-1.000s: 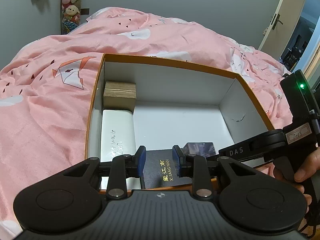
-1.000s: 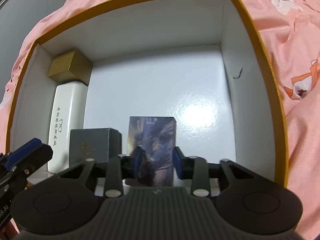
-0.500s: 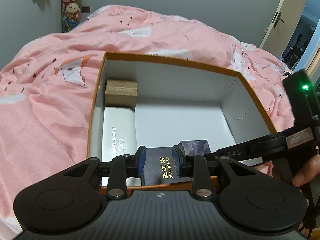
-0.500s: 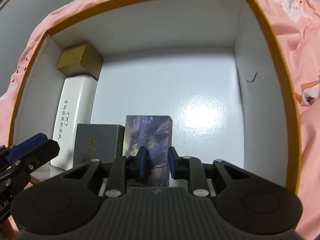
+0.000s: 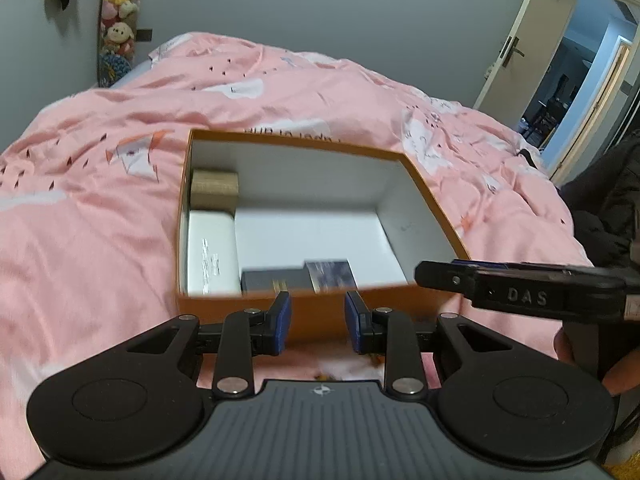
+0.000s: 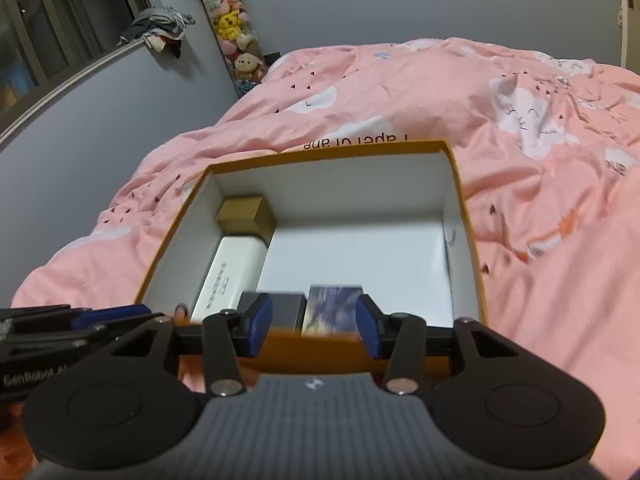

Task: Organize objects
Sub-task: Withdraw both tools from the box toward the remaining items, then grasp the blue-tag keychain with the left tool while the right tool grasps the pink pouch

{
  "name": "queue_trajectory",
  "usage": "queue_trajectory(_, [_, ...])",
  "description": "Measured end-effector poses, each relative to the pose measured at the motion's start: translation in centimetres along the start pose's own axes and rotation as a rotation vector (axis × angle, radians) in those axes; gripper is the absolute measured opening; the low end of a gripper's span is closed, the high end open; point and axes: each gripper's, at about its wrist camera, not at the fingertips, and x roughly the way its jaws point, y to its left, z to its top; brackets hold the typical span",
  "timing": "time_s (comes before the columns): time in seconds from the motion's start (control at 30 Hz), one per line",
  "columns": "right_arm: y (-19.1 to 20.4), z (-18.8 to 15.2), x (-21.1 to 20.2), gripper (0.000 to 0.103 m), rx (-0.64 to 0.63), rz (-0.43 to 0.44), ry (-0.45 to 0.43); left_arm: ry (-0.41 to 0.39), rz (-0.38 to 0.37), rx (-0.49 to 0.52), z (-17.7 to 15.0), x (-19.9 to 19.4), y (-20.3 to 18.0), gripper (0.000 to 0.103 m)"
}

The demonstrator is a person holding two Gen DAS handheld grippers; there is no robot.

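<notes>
Sitting on a pink bed (image 5: 100, 240), an orange box (image 5: 320, 312) with white inside holds four things: tan cube (image 5: 214, 190) in the far left corner, white case (image 5: 210, 254) just in front of it along the left wall, dark box (image 5: 274, 280) at the near wall just right of the case, picture card box (image 5: 330, 274) just beside that, also against the near wall. Left tool (image 5: 318, 322) hangs outside the near wall, jaws apart with nothing between them, blue pads (image 5: 282, 320) clear of the box. Right tool (image 6: 314, 330) also sits outside the near wall, jaws parted and empty; they have just been opening, and the picture card box (image 6: 334, 308) rests in the box beyond them, not gripped. Right tool shows in the left view as a black bar (image 5: 520, 292) over the box's near right corner, a hand (image 5: 580, 354) below it. Rest of the box floor is bare white. Plush toys (image 6: 232, 28) stacked in the far corner by the grey wall, door (image 5: 520, 40) ajar at far right
</notes>
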Motion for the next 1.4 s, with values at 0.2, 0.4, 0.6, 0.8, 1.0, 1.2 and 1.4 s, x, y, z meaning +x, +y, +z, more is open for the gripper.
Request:
queue_trajectory(0.2, [0.2, -4.8, -1.5, 0.049, -0.005, -0.079, 0.017, 0.059, 0.017, 0.04, -3.0, 0.1, -0.9, 0.033])
queue_trajectory(0.4, [-1.0, -8.7, -2.0, 0.048, 0.041, -0.103, 0.086, 0.123, -0.005, 0.093, -5.7, 1.1, -2.1, 0.039])
queue_trajectory(0.6, [-2.2, -10.5, -2.2, 0.048, 0.096, -0.151, 0.156, 0.099, -0.02, 0.113, -6.4, 0.8, -2.9, 0.038])
queue_trajectory(0.8, [-2.5, -11.3, -5.6, 0.052, 0.091, -0.24, 0.152, 0.061, -0.106, 0.19, -6.8, -0.2, -4.9, 0.038])
queue_trajectory(1.0, [-3.9, -12.8, -9.1, 0.054, 0.17, -0.242, 0.174, 0.077, -0.139, 0.275, -7.8, -0.2, -7.1, 0.038])
queue_trajectory(1.2, [-3.3, -14.7, -10.0, 0.045, 0.116, -0.18, 0.28, 0.092, -0.144, 0.297, -8.3, -0.3, -7.8, 0.038])
queue_trajectory(1.4, [-2.3, -14.9, -9.0, 0.034, 0.039, -0.163, 0.295, 0.089, -0.139, 0.322, -8.8, -0.8, -8.3, 0.038])
